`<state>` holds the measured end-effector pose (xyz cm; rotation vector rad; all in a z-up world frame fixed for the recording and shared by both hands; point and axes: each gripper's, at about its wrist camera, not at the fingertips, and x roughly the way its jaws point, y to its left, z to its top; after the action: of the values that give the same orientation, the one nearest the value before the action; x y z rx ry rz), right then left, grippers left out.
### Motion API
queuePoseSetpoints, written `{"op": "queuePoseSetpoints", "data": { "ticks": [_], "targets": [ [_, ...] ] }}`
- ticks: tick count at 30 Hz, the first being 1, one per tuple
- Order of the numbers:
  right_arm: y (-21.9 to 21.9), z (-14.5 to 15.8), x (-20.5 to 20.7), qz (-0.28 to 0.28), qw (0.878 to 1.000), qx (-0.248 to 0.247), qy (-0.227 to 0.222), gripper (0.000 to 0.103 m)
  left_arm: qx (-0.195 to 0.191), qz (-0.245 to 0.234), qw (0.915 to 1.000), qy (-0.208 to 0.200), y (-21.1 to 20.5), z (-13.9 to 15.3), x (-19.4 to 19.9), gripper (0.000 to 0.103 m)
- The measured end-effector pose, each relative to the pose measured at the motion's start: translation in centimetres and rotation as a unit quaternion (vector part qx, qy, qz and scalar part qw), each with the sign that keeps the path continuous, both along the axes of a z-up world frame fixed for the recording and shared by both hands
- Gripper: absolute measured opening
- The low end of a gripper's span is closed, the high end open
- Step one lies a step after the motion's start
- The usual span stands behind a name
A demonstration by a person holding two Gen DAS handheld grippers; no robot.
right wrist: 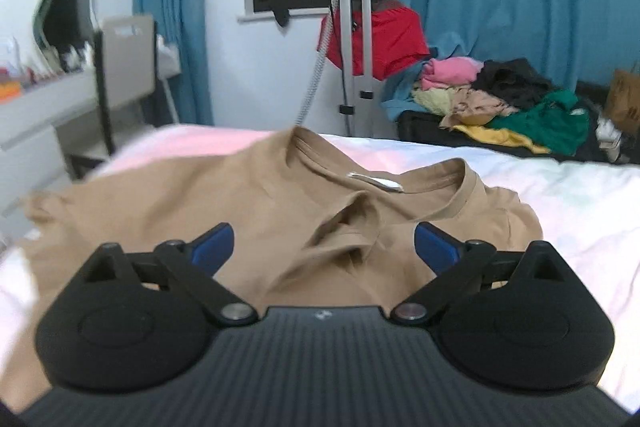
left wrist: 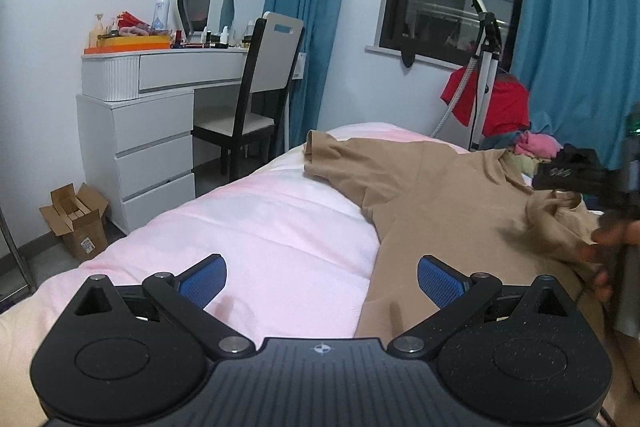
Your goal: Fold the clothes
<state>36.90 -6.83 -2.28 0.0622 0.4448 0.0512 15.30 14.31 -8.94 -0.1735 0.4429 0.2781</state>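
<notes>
Tan T-shirt (right wrist: 280, 203): spread on the pink bed (left wrist: 260, 219), collar rumpled, neck toward the far edge.
Left claw (left wrist: 322, 281): jaws apart, empty, over bed and shirt edge.
Right claw (right wrist: 324, 245): jaws apart, empty, above the collar.

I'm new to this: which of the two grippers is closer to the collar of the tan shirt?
Right. The right gripper hangs open just short of the collar; the left gripper is off to the side, over the pink bedding.
</notes>
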Motion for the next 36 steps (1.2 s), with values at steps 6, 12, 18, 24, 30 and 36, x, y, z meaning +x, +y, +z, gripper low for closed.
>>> {"op": "queuePoseSetpoints", "data": {
  "ticks": [6,12,18,24,30,36],
  "targets": [
    [-3.0,4.5,-9.7,0.021,0.998,0.058,-0.020,0.098,0.012,-0.015,0.9998,-0.005,-1.2,0.9,-1.2,0.103],
    [-6.4,7.1,-23.7,0.019,0.994,0.105,-0.029,0.098,0.023,-0.051,0.9984,-0.011,-3.4,2.1,-4.0,0.103],
    [-9.2,6.2,-34.3,-0.010,0.989,0.148,-0.016,0.098,0.077,-0.093,0.9926,-0.013,-7.1,3.3,-7.4,0.103],
    [-11.9,6.6,-37.6,-0.042,0.985,0.164,-0.030,0.098,0.077,-0.151,0.9855,-0.003,-9.6,3.8,-10.4,0.103],
    [-14.2,7.7,-38.2,-0.050,0.981,0.180,-0.052,0.098,0.057,-0.219,0.9739,0.015,-12.5,2.9,-12.9,0.101],
    [-17.7,8.2,-39.6,-0.062,0.976,0.201,-0.061,0.098,0.041,-0.307,0.9507,0.016,-16.6,2.2,-15.1,0.096]
  ]
}}
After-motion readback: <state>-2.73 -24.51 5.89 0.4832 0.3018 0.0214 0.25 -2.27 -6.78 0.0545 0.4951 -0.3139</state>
